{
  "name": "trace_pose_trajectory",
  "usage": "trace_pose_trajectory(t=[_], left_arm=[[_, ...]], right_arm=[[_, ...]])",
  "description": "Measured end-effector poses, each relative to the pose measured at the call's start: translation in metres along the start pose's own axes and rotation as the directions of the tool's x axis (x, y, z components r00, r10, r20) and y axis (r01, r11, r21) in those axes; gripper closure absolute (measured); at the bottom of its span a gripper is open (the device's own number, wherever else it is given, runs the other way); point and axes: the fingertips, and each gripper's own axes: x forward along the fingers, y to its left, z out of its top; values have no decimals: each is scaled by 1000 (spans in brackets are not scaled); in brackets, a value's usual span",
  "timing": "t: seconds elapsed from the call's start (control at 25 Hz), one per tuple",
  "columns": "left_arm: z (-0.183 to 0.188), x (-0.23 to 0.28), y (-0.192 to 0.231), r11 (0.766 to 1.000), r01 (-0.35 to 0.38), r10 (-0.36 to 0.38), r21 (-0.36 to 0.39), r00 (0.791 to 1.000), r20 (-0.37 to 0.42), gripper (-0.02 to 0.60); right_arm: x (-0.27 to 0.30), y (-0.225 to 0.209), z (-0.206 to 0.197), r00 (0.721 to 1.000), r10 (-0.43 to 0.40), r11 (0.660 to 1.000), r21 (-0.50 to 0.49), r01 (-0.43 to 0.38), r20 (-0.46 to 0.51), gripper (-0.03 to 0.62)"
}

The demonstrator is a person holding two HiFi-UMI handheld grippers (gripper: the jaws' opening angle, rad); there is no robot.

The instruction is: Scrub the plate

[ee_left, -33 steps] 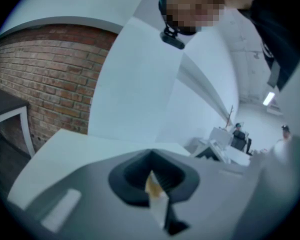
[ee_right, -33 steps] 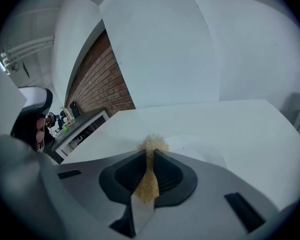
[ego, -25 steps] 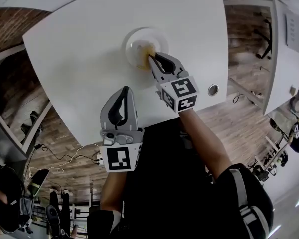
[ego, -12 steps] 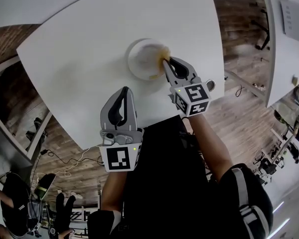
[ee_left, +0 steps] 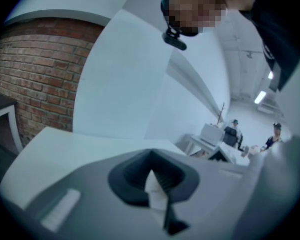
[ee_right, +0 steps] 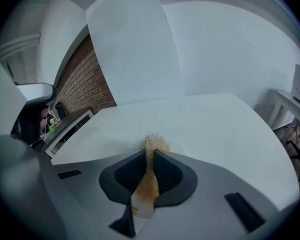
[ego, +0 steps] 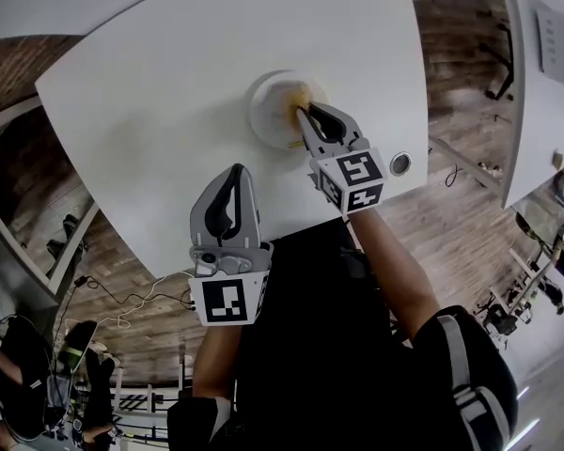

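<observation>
**Entry: plate-scrubbing station, white table, scrub in progress**

Setting: I am standing at a white table (ego: 169,111) set on a wood-plank floor (ego: 461,224). A brick wall (ee_left: 35,69) is showing beyond the table in the left gripper view.

Item 1, plate (ego: 266,111): round and pale, it is lying flat on the table, well in from the near edge and just ahead of my right side. A yellowish patch is showing in its well. I cannot tell whether that is residue or the pad itself.

Item 2, scrubbing pad (ee_right: 149,178): thin, tan and fibrous, it is sitting pinched edge-on between my right jaws, with a tuft sticking out past the tips.

Item 3, right gripper (ego: 305,113): I am clamping it on the pad and reaching its tips over the plate's near-right rim, into the well.

Item 4, left gripper (ego: 233,175): I am holding it back near the table's near edge, well apart from the plate, jaws pressed together with nothing between them.

Item 5, cable grommet (ego: 401,165): it is sitting in the tabletop, to the right of my right gripper.

Progress, by my judgement: the scrubbing is under way, with the pad at the plate. The rest of the well and the far rim are awaiting passes, and nothing is steadying the plate.
</observation>
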Motion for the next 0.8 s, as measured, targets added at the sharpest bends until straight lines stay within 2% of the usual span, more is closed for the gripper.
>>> trace_pose_trajectory(t=[0.48,0.8], left_arm=[[0,-19,28,998,-56,57,-23,998,18,581],[0,-17,28,999,-50,50,-20,999,14,581]], right_arm=[[25,76,9,989,145,988,-59,-145,-12,553],[29,63,9,992,130,991,-27,-130,-6,553]])
